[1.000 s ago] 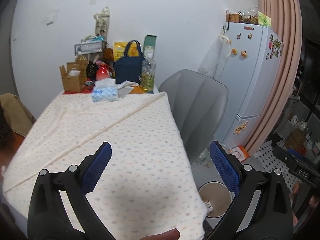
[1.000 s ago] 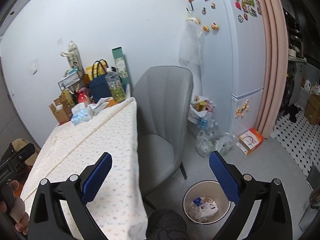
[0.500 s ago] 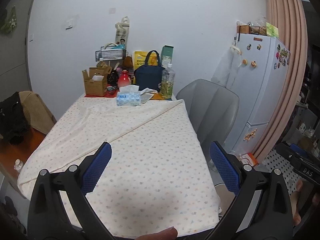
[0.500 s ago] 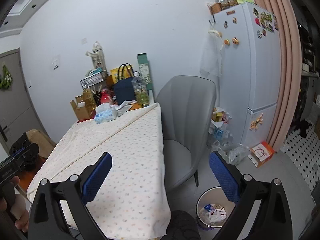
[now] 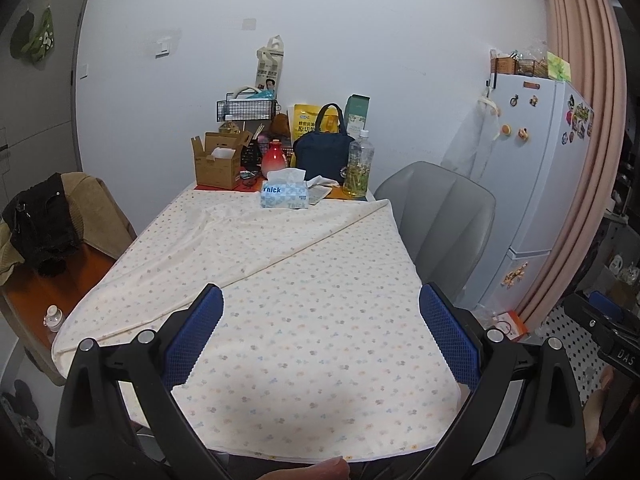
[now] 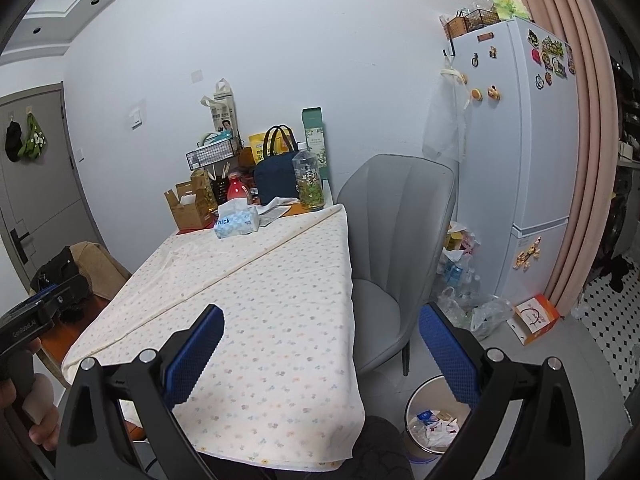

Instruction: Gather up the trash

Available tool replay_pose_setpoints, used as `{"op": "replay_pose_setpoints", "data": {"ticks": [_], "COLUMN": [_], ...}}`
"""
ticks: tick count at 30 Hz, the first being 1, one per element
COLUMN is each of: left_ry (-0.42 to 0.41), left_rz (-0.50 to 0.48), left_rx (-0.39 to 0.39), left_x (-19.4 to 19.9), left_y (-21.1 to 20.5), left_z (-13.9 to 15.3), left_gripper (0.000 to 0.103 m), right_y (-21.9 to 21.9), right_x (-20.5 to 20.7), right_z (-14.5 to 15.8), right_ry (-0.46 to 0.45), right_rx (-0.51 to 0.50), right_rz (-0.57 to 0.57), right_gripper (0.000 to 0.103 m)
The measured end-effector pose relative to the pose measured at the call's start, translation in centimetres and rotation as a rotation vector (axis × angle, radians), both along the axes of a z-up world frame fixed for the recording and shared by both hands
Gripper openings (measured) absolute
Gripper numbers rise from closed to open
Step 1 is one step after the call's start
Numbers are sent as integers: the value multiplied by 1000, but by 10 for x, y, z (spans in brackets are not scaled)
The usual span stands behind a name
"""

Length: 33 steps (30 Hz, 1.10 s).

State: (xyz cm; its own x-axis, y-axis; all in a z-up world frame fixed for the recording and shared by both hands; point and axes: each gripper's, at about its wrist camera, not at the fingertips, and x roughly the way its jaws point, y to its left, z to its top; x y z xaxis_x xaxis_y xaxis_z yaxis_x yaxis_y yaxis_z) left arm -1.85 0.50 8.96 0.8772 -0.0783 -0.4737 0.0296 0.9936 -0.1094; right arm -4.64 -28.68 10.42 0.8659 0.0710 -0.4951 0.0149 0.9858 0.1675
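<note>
While both tools hang above the near edge of the tabletop (image 5: 320, 320), nothing is held: the left tool (image 5: 320, 344) has its blue pads spread wide with only patterned cloth between them, and the right tool (image 6: 320, 352) is parted just as widely over the cloth's right border.

The step in hand looks like scouting for something to pick up. The cloth-covered stretch carries no loose litter that I can make out; all the clutter sits at 12 o'clock against the wall: a tissue box (image 5: 285, 195), a crumpled white scrap (image 5: 320, 186) just right of it, a plastic bottle (image 5: 359, 168), a navy bag (image 5: 323, 152) and an open cardboard box (image 5: 216, 160). The scrap is the likeliest trash, though that is a guess at this range.

In the right wrist view a waste bin (image 6: 420, 400) stands on the floor at about 5 o'clock, beside the grey chair (image 6: 396, 240), with wrappers already inside. Clear bags of bottles (image 6: 460, 288) lie at 3 o'clock by the fridge (image 6: 520, 140).

The next move probably calls for reaching one tool far forward over the tabletop to the scrap, closing on its raised fold without nudging the bottle or tissue box, then carrying it down to the bin.
</note>
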Motion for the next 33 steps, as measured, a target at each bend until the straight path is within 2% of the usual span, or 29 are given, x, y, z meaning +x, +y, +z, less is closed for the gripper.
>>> {"op": "replay_pose_setpoints", "data": {"ticks": [22,33], "left_ry": [-15,-5], "left_rz": [-1,-6], "left_rx": [4,-15], "left_x": [-7,4], "left_y": [3,5], "left_z": [0,-8], "left_gripper": [97,97], "right_y": [-2,-2], "right_x": [-4,7], "right_z": [-5,-16], "right_ry": [-4,18], "right_rx": [4,9], "right_rz": [-3,-2], "right_gripper": [96,96]}}
